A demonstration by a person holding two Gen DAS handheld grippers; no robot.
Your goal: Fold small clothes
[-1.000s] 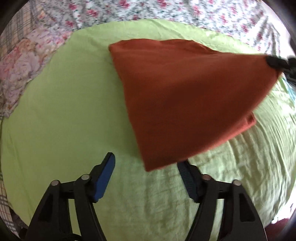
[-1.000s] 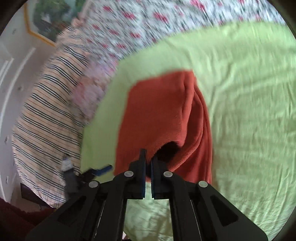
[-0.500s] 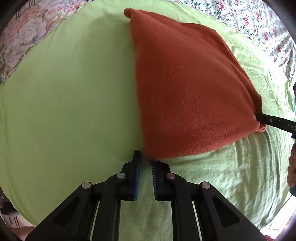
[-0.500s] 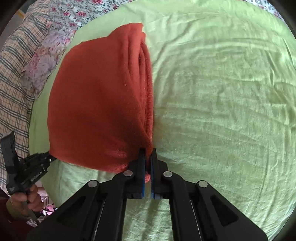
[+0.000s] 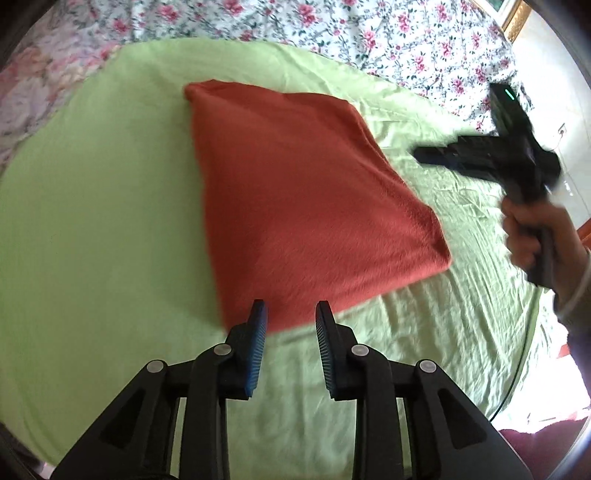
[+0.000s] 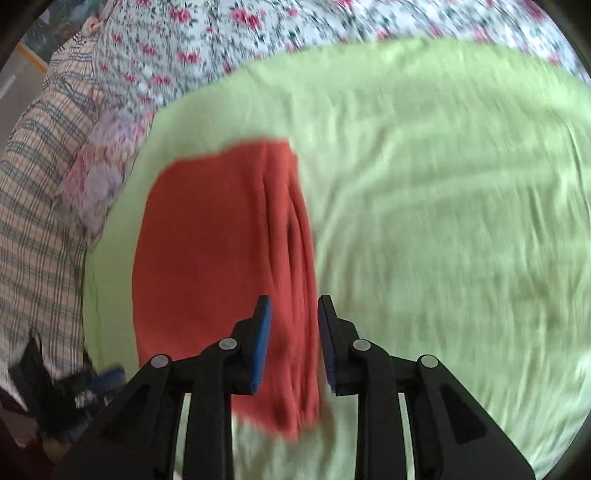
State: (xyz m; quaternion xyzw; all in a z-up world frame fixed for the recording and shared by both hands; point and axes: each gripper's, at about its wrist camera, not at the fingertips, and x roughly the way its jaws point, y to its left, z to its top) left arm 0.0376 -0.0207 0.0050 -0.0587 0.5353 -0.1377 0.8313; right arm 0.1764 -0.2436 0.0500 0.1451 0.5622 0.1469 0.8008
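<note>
A rust-red garment (image 5: pixel 295 199) lies folded flat on the green sheet (image 5: pixel 92 221). It also shows in the right wrist view (image 6: pixel 221 258), with its layered edges along the right side. My left gripper (image 5: pixel 288 314) is open and empty above the garment's near corner. My right gripper (image 6: pixel 293 308) is open and empty above the garment's near right edge. The right gripper also shows in the left wrist view (image 5: pixel 480 155), held in a hand, lifted off to the right of the garment.
The green sheet (image 6: pixel 443 221) covers a bed with a floral bedspread (image 5: pixel 369 33) behind it. A checked cloth (image 6: pixel 33 221) and a floral pillow (image 6: pixel 99 173) lie to the left. The bed's edge runs along the right in the left wrist view.
Both grippers have opened and let go of the garment's near corners. Both have pulled up and back. The garment now lies flat on the sheet.
</note>
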